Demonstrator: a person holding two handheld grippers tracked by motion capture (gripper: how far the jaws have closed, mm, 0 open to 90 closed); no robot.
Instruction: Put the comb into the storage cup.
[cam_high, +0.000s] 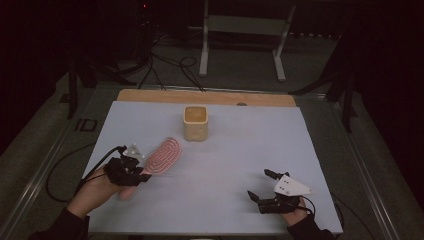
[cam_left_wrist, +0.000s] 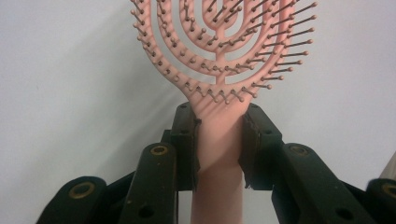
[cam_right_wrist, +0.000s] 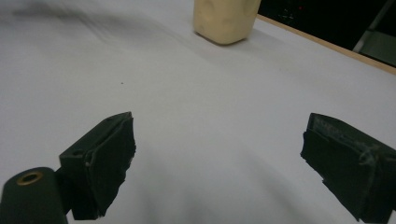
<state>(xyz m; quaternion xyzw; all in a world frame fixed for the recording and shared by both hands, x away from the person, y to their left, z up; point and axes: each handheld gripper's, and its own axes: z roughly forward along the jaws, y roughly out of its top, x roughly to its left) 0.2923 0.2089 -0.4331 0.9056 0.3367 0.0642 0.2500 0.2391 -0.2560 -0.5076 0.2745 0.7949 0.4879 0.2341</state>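
Observation:
A pink hairbrush (cam_high: 162, 155) with a vented oval head and bristles points toward the cream cup (cam_high: 195, 122). My left gripper (cam_high: 141, 171) is shut on its handle at the left of the white sheet. In the left gripper view both pads (cam_left_wrist: 186, 140) press the pink handle of the hairbrush (cam_left_wrist: 219, 140) just below the head. My right gripper (cam_high: 260, 184) rests near the front right of the sheet, jaws wide apart and nothing between them. In the right gripper view the right gripper (cam_right_wrist: 219, 154) faces bare sheet, with the cup (cam_right_wrist: 226, 18) far ahead.
The white sheet (cam_high: 240, 145) covers a wooden table (cam_high: 150, 95). Behind the table stand a white frame (cam_high: 245, 30) and loose cables (cam_high: 170, 65) on a dark floor. A cable trails off the table's left edge from the left gripper.

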